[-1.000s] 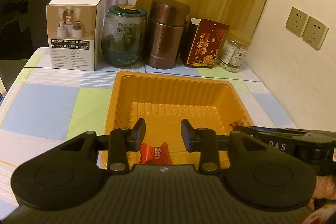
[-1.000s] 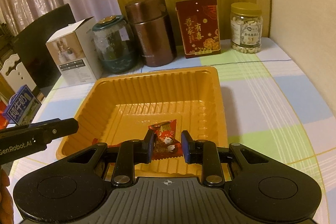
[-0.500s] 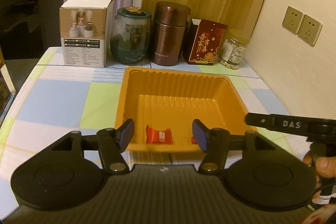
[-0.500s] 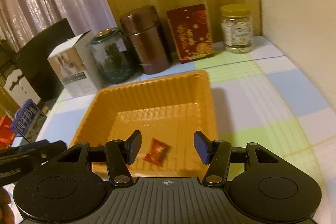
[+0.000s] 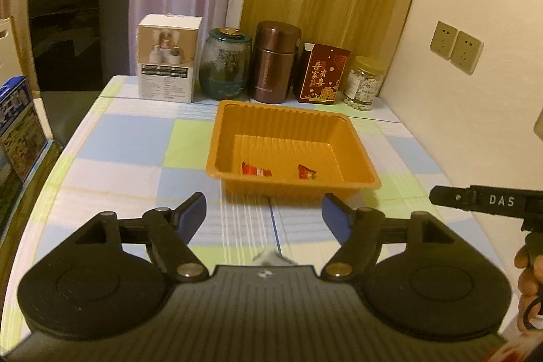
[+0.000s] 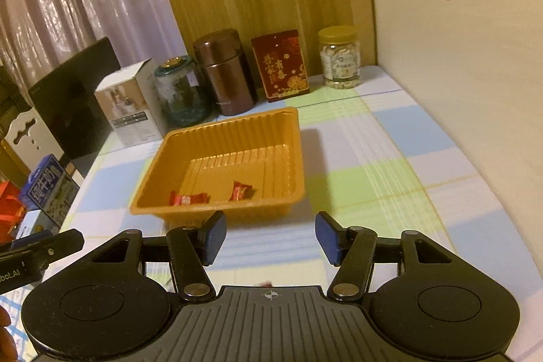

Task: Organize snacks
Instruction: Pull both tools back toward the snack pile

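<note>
An orange plastic tray (image 5: 359,151) (image 6: 295,145) sits mid-table. Two red wrapped candies lie on its near floor: a long one (image 5: 256,170) (image 6: 188,198) to the left and a smaller one (image 5: 306,172) (image 6: 240,191) to the right. My left gripper (image 5: 264,212) hovers over the tablecloth short of the tray, jaws still opening, nothing between them. My right gripper (image 6: 269,234) also hangs short of the tray's near edge, jaws opening and empty. Another small wrapper (image 5: 271,257) peeks out just under the left gripper's body; a red scrap (image 6: 264,283) shows under the right one.
Along the back stand a white box (image 5: 168,70), a green glass jar (image 5: 224,63), a brown flask (image 5: 275,60), a red carton (image 5: 320,75) and a jar of nuts (image 5: 363,83). A black chair (image 5: 78,29) and a milk carton (image 5: 17,124) are at left; a wall at right.
Both grippers let go of their candies, which now lie in the tray. Both have opened and pulled back and upward, so the tray looks farther away.
</note>
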Demonstrator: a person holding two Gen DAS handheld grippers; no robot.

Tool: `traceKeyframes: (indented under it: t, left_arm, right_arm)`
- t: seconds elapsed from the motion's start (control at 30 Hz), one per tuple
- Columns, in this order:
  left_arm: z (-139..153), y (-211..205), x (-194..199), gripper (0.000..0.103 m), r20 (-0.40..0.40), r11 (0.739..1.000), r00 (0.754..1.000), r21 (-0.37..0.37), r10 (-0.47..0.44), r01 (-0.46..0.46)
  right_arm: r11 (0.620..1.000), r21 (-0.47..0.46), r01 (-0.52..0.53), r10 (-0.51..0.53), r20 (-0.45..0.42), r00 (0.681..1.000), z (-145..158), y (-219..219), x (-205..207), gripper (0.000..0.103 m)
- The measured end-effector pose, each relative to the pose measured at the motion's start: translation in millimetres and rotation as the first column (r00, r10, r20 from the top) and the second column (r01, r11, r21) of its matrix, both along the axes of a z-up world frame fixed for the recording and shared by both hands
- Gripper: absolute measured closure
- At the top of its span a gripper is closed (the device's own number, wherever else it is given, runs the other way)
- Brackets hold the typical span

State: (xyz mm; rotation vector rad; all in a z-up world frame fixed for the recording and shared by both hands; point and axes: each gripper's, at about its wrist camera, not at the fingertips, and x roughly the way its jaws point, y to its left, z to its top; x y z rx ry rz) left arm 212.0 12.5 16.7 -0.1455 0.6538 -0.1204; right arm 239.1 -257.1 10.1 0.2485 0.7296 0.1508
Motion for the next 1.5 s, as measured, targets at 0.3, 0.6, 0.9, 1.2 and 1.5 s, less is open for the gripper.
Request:
traceKeyframes:
  t: [0.3,0.6,0.9,1.2,1.5]
  left_arm:
    - [6,5,-68,0.026,0.002,0.999,1.000,-0.022,0.024,-0.024]
    - [-4,6,-110,0.021,-0.015,1.000,1.000,0.003,0.022,-0.021]
    - [-21,9,-117,0.019,-0.059,1.000,0.998,0.021,0.010,-0.009]
    - [-43,14,-114,0.019,-0.110,0.999,0.994,0.038,0.001,0.003]
    - [-69,16,-101,0.019,-0.144,0.991,0.989,0.118,-0.046,0.063]
  right_arm:
    - [0.998,-0.056,-0.003,0.004,0.023,1.000,4,6,-75,0.042]
    - [0.997,-0.071,0.008,-0.009,-0.008,1.000,-13,3,-120,0.042]
    - [0.995,-0.099,0.003,-0.006,-0.035,0.999,-24,5,-133,0.042]
    - [0.994,-0.112,0.005,-0.013,-0.070,0.997,-38,3,-130,0.042]
    - [0.993,-0.121,0.003,-0.016,-0.109,0.994,-55,2,-118,0.042]
